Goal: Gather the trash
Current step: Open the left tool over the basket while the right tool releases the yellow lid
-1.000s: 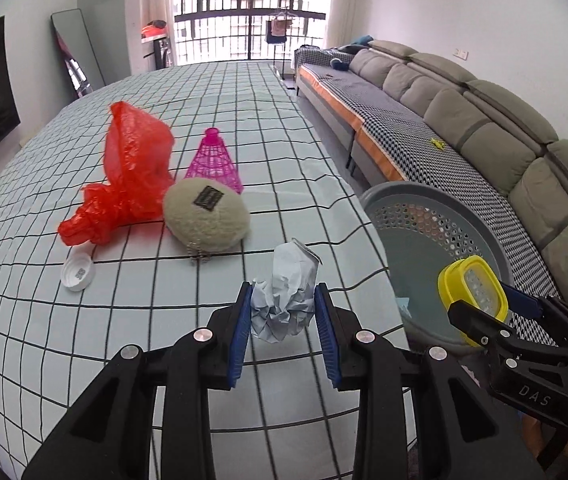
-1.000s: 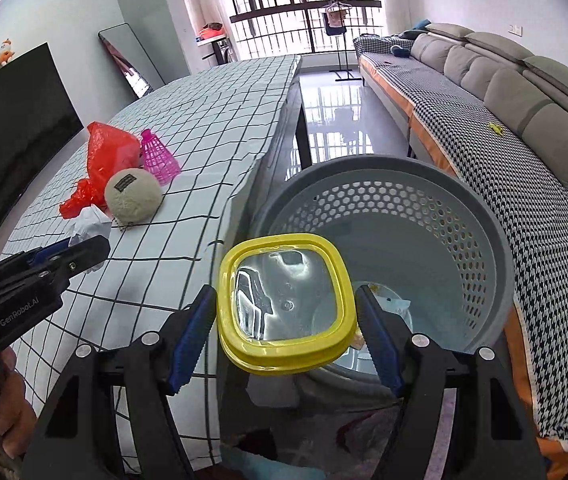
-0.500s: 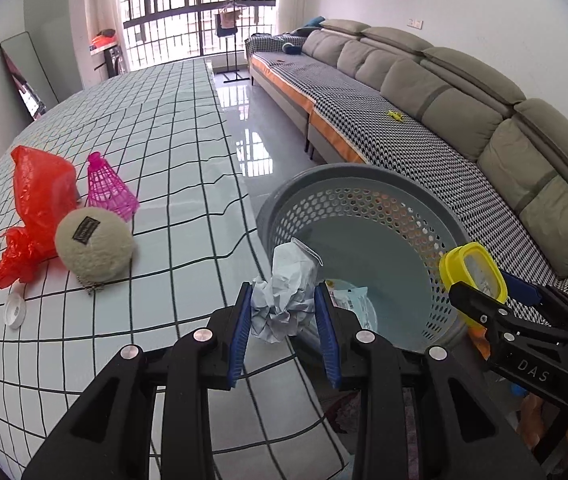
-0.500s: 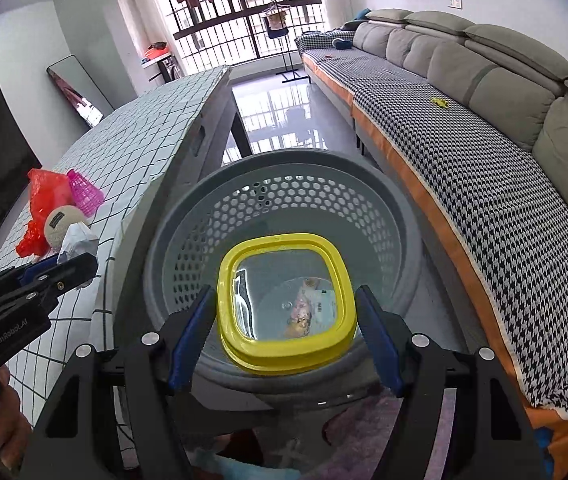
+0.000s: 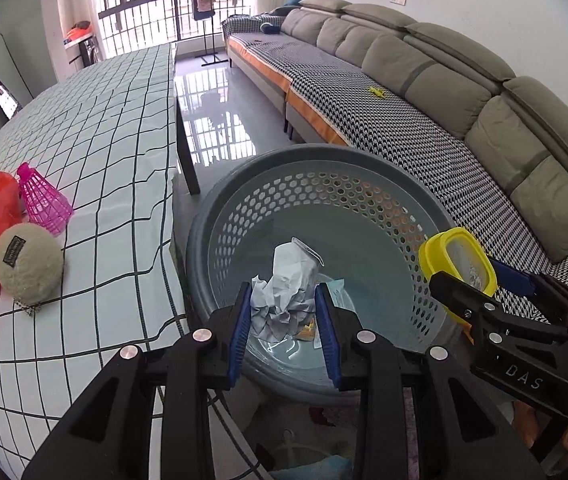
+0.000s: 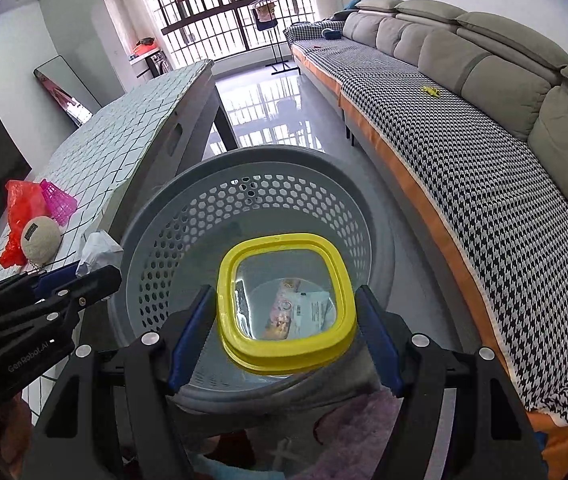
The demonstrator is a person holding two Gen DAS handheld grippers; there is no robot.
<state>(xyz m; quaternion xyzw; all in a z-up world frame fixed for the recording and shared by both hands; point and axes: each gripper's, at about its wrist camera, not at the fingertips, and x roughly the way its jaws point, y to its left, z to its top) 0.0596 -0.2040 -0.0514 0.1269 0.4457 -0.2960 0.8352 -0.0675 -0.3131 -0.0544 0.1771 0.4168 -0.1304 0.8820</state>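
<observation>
1. The left wrist view looked steeply down along its gripper, close above the basket.
2. The right wrist view faced likewise.
3. Both shared basket, desk and sofa.

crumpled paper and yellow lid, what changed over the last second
Both grippers carried their loads off the checked table to above the grey basket. Unchanged: left gripper clamps the crumpled paper, right gripper the yellow lid; nothing released.
</observation>
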